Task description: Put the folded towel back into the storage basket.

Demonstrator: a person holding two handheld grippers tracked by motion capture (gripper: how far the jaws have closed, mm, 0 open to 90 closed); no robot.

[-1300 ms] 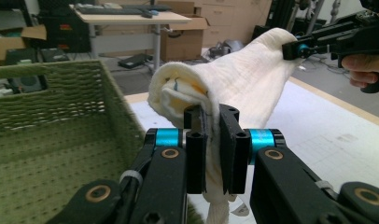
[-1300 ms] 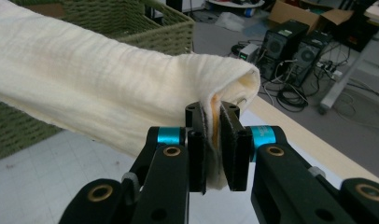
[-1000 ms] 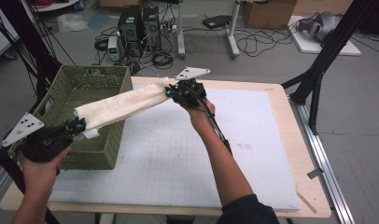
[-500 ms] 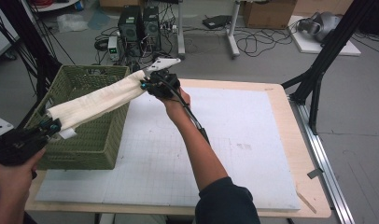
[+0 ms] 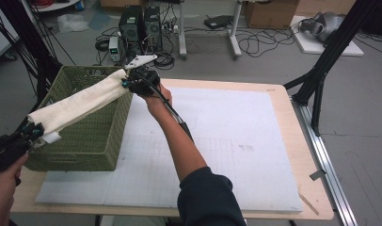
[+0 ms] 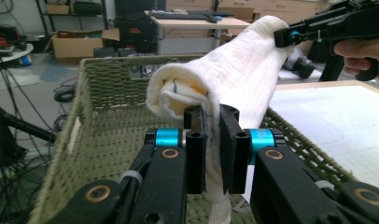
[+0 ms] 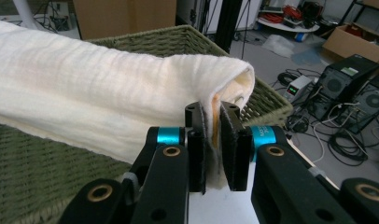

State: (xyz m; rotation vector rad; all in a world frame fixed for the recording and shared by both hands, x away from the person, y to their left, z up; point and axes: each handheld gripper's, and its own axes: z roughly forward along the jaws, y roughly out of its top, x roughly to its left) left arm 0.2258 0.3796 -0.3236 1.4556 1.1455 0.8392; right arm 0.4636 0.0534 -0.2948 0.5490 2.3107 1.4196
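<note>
The folded cream towel (image 5: 78,101) hangs stretched above the green wicker basket (image 5: 92,136), 1 end clamped in the left gripper (image 5: 35,132), the other in the right gripper (image 5: 129,83). The step in hand is judged to be carrying it over the basket. Next move: lower both ends level, then release. No legible writing.

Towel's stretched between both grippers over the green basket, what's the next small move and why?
Probably lower both ends together: the folded towel hangs above the basket, clamped by the left gripper and right gripper.
</note>
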